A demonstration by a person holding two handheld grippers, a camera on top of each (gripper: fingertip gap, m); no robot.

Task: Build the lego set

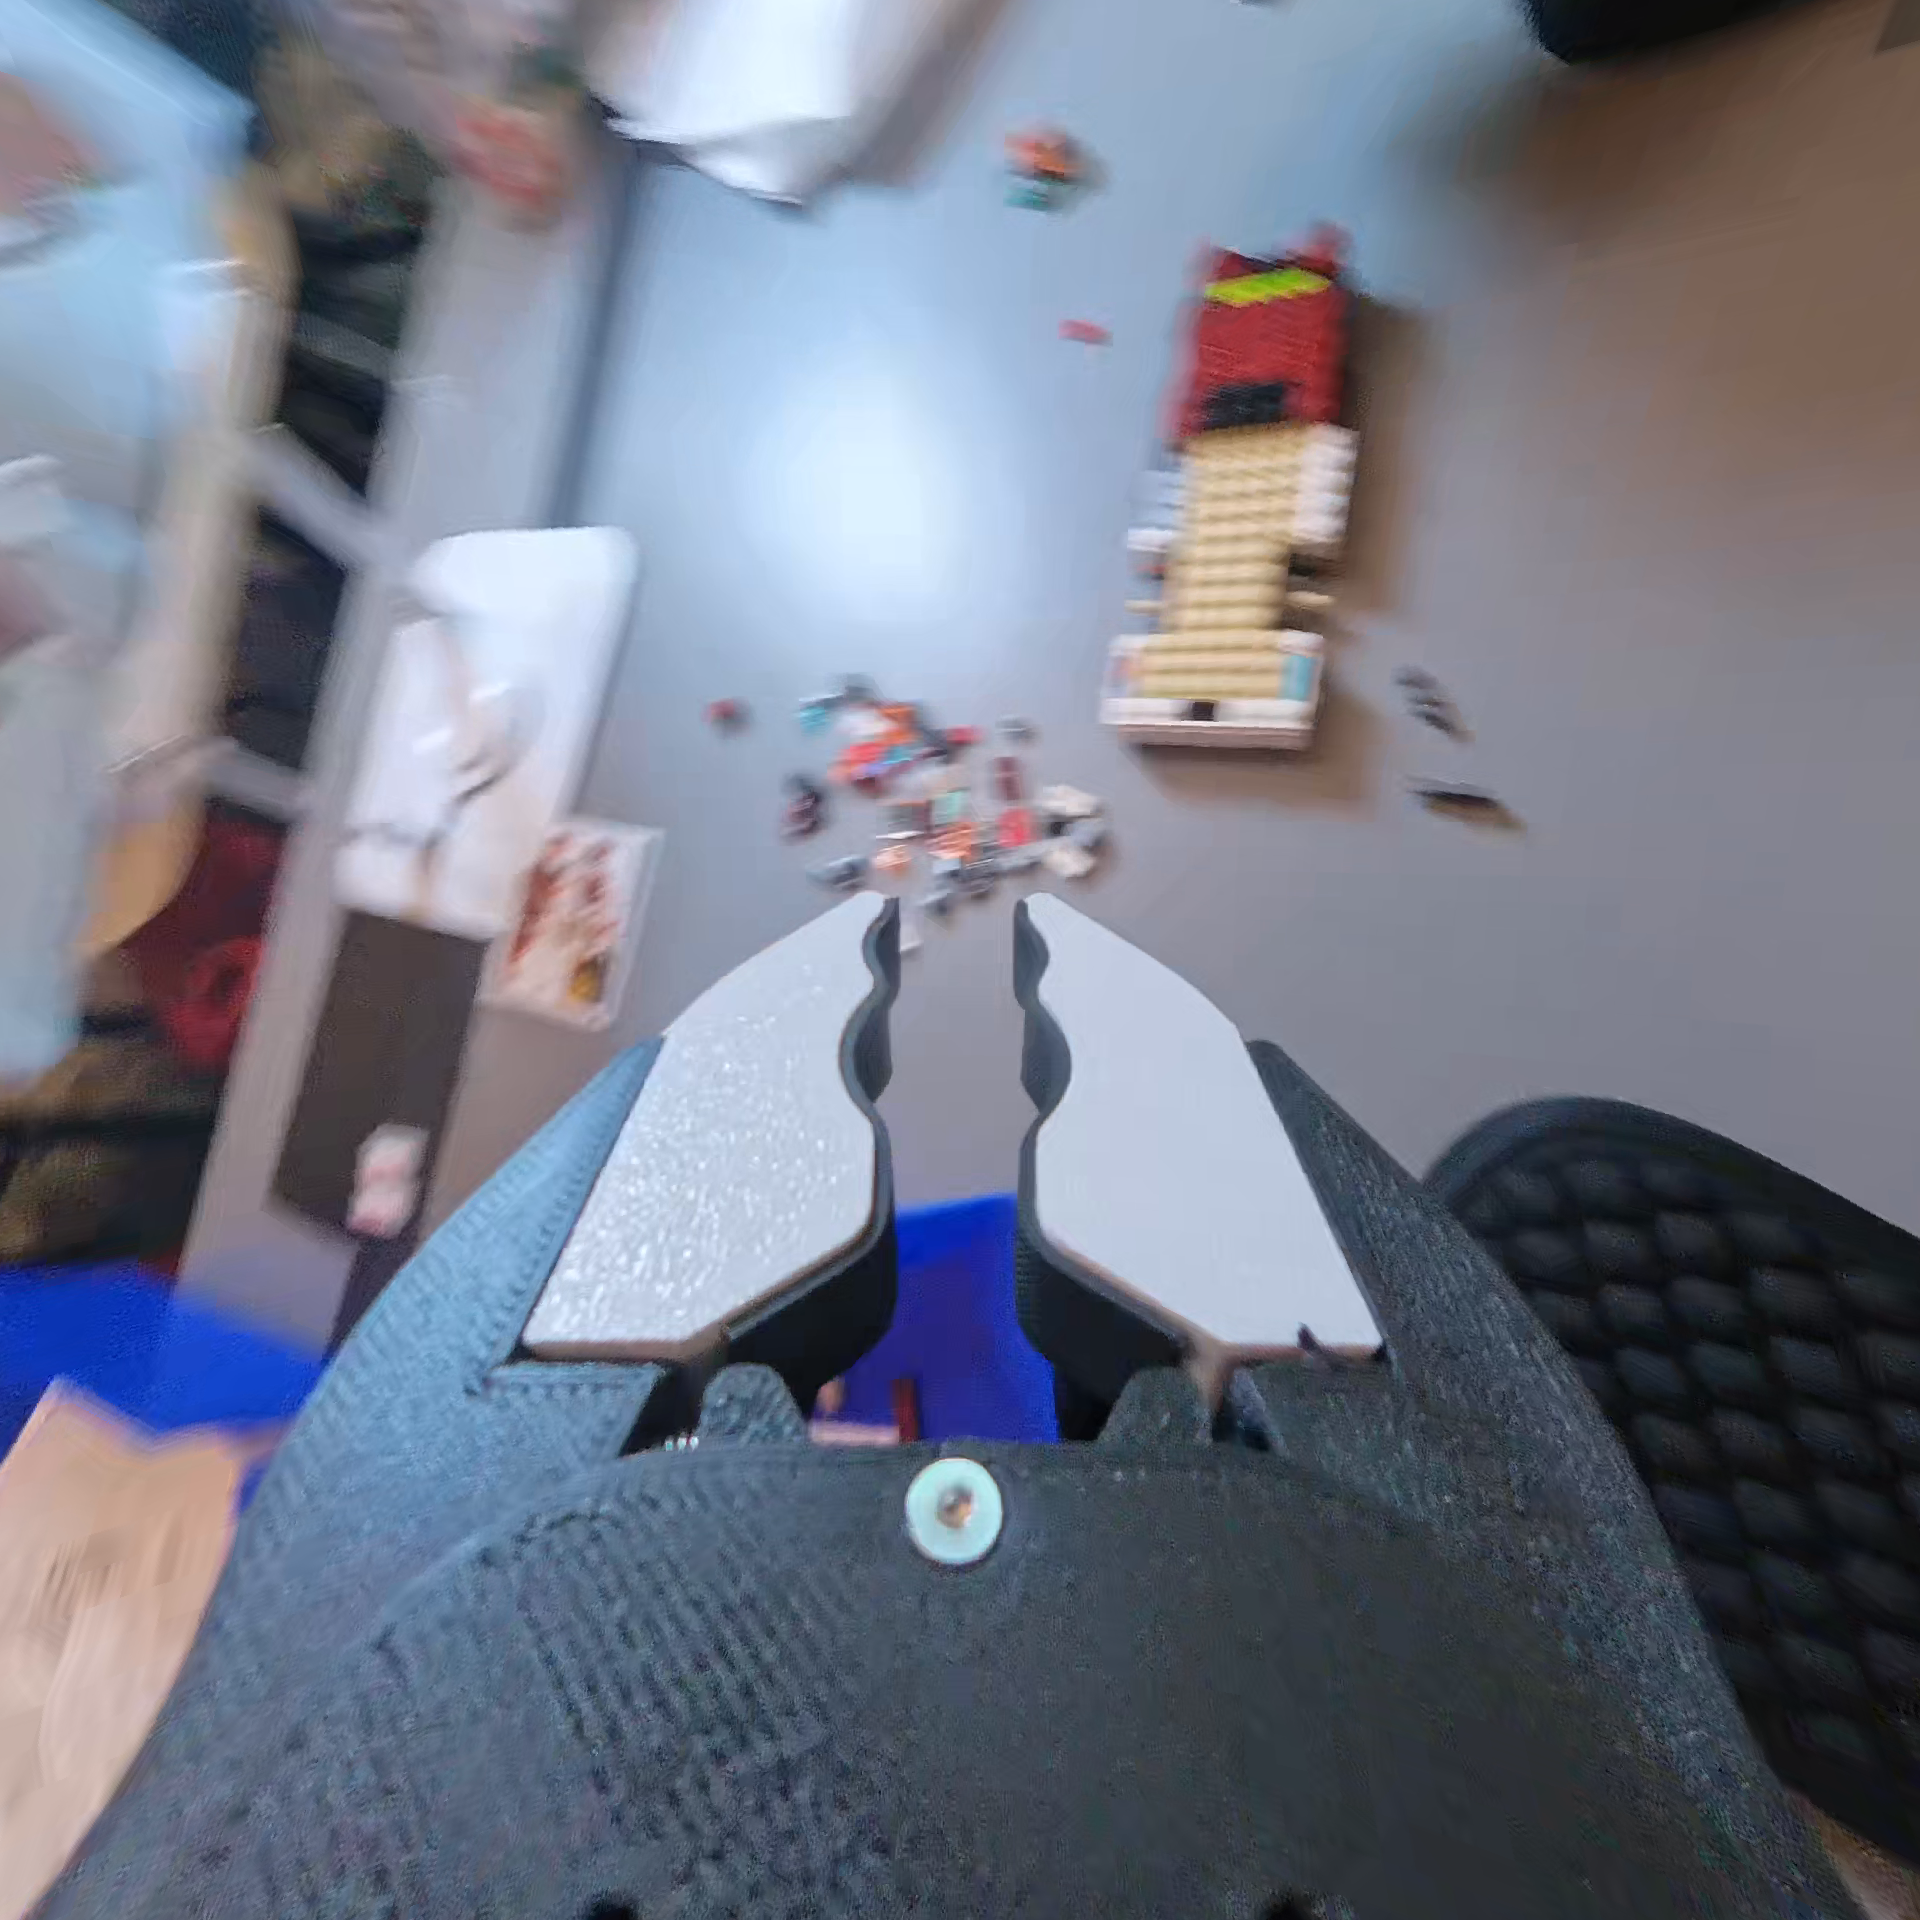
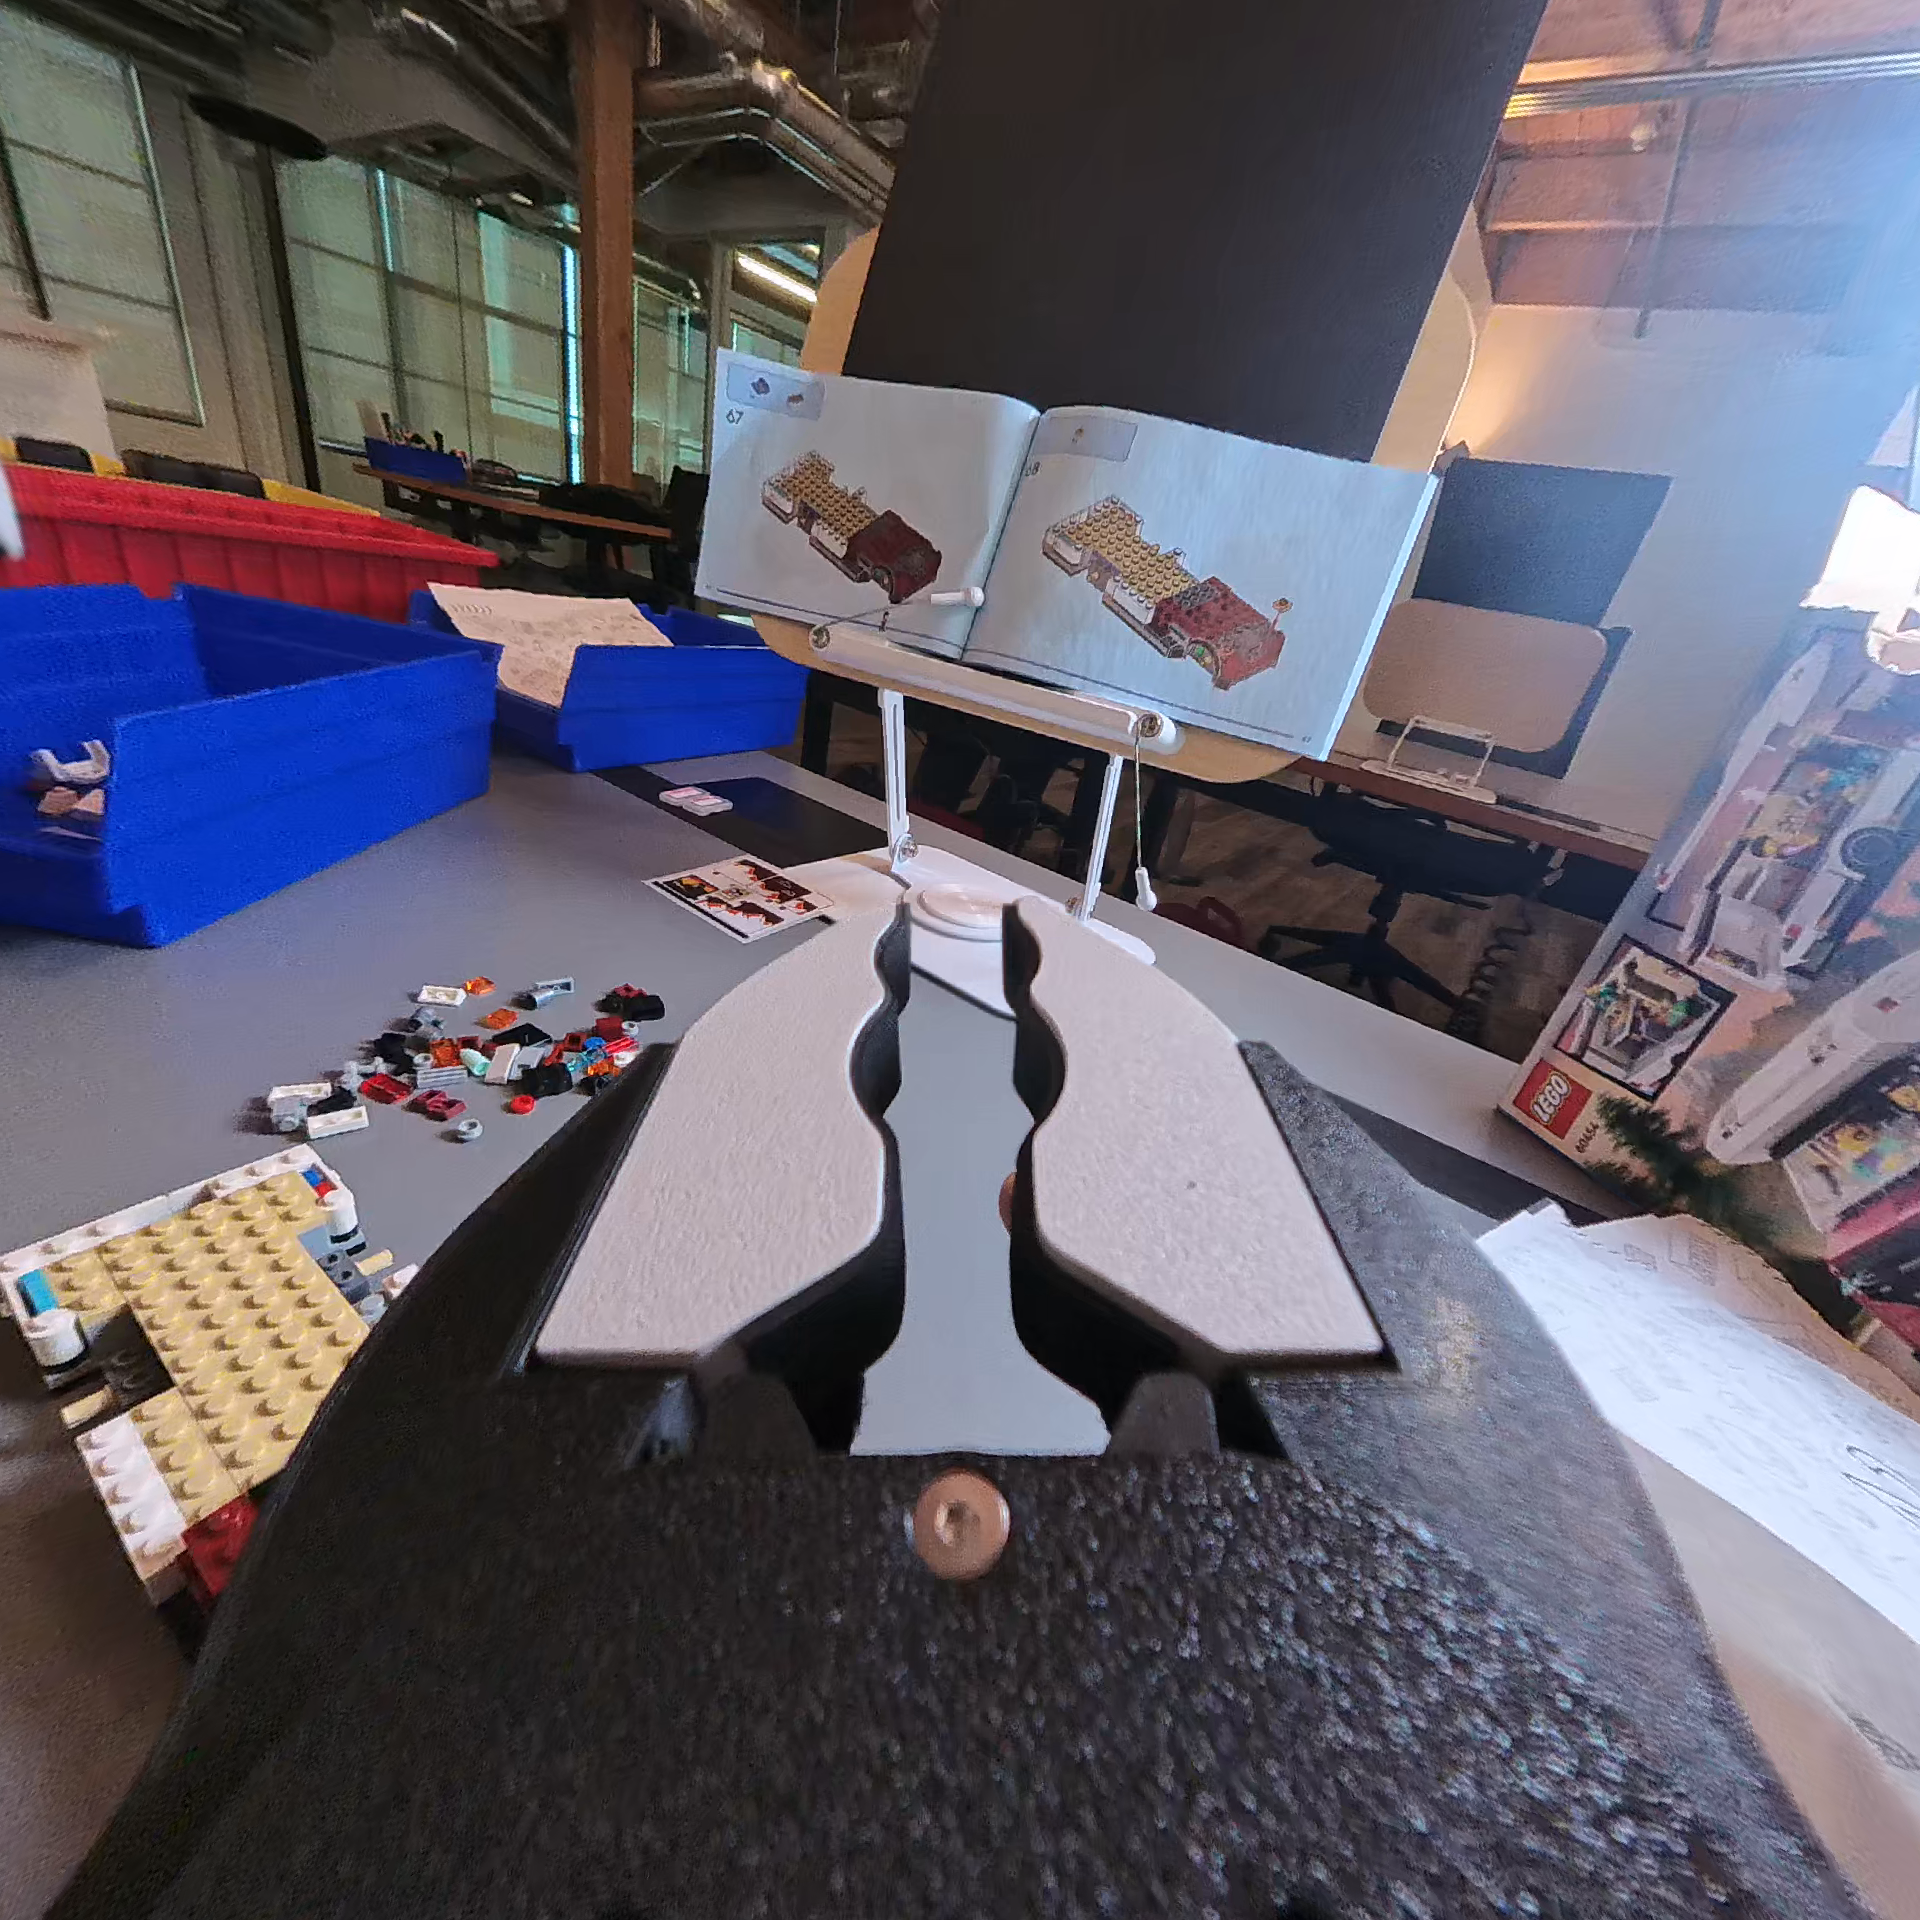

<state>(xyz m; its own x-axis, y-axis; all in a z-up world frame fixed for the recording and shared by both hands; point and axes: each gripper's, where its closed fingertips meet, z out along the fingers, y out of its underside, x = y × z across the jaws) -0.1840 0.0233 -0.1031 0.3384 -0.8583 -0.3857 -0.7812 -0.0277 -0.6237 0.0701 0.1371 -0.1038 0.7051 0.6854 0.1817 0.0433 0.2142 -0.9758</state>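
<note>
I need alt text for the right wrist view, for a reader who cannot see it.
The right gripper, jaws apart and holding nothing, points at a white book stand carrying an open instruction booklet. Small loose toy bricks lie left on the grey table.

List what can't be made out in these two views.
- Left wrist view: motion blur smears the loose brick pile; single pieces can't be told apart.
- Same view: the shelving at the left is a blurred smear.
- Right wrist view: the tan brick build is cut off by the left edge and hidden behind the right tongs.
- Same view: the blue bin's wall hides most of its contents.
</note>
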